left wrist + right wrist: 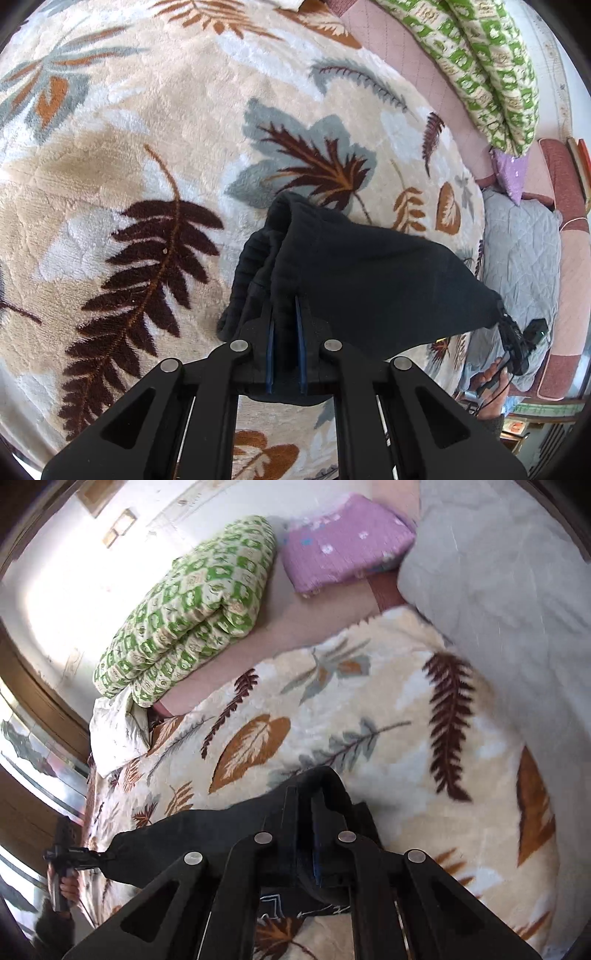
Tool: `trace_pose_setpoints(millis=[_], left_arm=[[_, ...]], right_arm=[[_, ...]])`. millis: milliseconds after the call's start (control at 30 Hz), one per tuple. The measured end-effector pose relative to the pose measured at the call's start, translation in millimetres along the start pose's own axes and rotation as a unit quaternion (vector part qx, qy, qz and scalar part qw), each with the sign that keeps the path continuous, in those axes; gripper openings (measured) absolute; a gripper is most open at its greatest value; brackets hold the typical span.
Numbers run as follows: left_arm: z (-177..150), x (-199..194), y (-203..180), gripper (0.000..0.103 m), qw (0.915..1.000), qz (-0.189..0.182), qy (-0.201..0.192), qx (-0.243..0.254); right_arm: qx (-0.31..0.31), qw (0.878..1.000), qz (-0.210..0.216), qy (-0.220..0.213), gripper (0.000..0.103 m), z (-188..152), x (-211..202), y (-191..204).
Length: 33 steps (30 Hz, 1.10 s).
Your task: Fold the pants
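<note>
Black pants (351,266) held up off the leaf-print blanket (129,147), stretched as a sagging span between the two grippers. Left gripper (286,314): jaws closed on a bunched, ribbed edge of the pants, cloth pinched between the blue pads. Right gripper (304,812): jaws closed on the other end, dark fabric wrapped over and between the fingers; view somewhat blurred. Folded green-patterned quilt (192,605) and purple pillow (343,542) lie beyond the blanket's far edge, well apart from the pants. Handling, as judged: soft, thick knit, limp, light enough to hang from two pinches; it drapes and bunches rather than holding a crease. Not slippery, not fragile. Best hold looks to be the ribbed band or a seam corner, taking all layers so none slides free when laid down on the blanket.
</note>
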State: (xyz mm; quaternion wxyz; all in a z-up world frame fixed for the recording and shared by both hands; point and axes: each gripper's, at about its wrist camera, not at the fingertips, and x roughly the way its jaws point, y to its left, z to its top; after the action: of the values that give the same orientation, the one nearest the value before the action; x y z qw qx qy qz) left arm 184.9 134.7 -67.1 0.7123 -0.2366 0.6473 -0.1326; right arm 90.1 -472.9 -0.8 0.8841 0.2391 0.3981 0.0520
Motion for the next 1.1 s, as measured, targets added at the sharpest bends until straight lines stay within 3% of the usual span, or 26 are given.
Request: trace_pose_setpoints(millis=[167, 233, 333, 400, 433, 567, 633, 667, 700, 767, 800, 900, 1000, 1100], left_arm=[[-1, 1, 3, 0.008, 1.0000, -0.001, 0.005, 0.005], [-1, 1, 3, 0.008, 1.0000, -0.001, 0.007, 0.005], [-1, 0, 0, 0.008, 0.9999, 0.003, 0.005, 0.013], [-2, 1, -2, 0.008, 0.9998, 0.007, 0.005, 0.019], [-2, 2, -3, 0.008, 0.9998, 0.007, 0.005, 0.018], [-4, 1, -5, 0.008, 0.9998, 0.002, 0.012, 0.018], [-7, -1, -7, 0.012, 0.9995, 0.002, 0.020, 0.024], [-10, -3, -10, 0.017, 0.9991, 0.003, 0.024, 0.035], [-12, -5, -12, 0.020, 0.9986, 0.005, 0.025, 0.046], [-18, -8, -15, 0.037, 0.9968, 0.022, 0.024, 0.073], [-20, -7, -16, 0.040, 0.9955, 0.035, 0.024, 0.084], [-22, 2, -11, 0.040, 0.9915, 0.085, 0.029, 0.094], [-23, 4, 0, 0.040, 0.9951, 0.062, 0.036, 0.068], [-25, -11, 0, 0.040, 0.9961, 0.033, 0.029, 0.076]], right_arm=[[0.000, 0.997, -0.060, 0.056, 0.006, -14, 36, -21], [0.019, 0.995, -0.066, 0.076, 0.015, -22, 44, -32], [0.071, 0.995, -0.027, 0.066, 0.022, -29, 31, -47], [0.091, 0.995, -0.004, 0.050, 0.042, -34, 18, -51], [0.090, 0.995, -0.001, 0.045, 0.043, -38, 12, -51], [0.050, 0.996, -0.032, 0.069, 0.043, -50, 15, -40], [0.031, 0.995, -0.058, 0.077, 0.030, -53, 22, -36], [0.027, 0.994, -0.061, 0.083, 0.012, -54, 24, -34], [0.024, 0.994, -0.060, 0.086, 0.012, -55, 25, -33], [0.026, 0.996, -0.048, 0.073, 0.012, -56, 15, -32], [0.028, 0.997, -0.039, 0.065, 0.012, -56, 9, -32], [0.015, 0.995, -0.062, 0.080, 0.012, -61, 11, -36], [0.003, 0.989, -0.098, 0.107, 0.013, -69, 21, -41], [0.017, 0.987, -0.102, 0.124, 0.022, -67, 19, -37]])
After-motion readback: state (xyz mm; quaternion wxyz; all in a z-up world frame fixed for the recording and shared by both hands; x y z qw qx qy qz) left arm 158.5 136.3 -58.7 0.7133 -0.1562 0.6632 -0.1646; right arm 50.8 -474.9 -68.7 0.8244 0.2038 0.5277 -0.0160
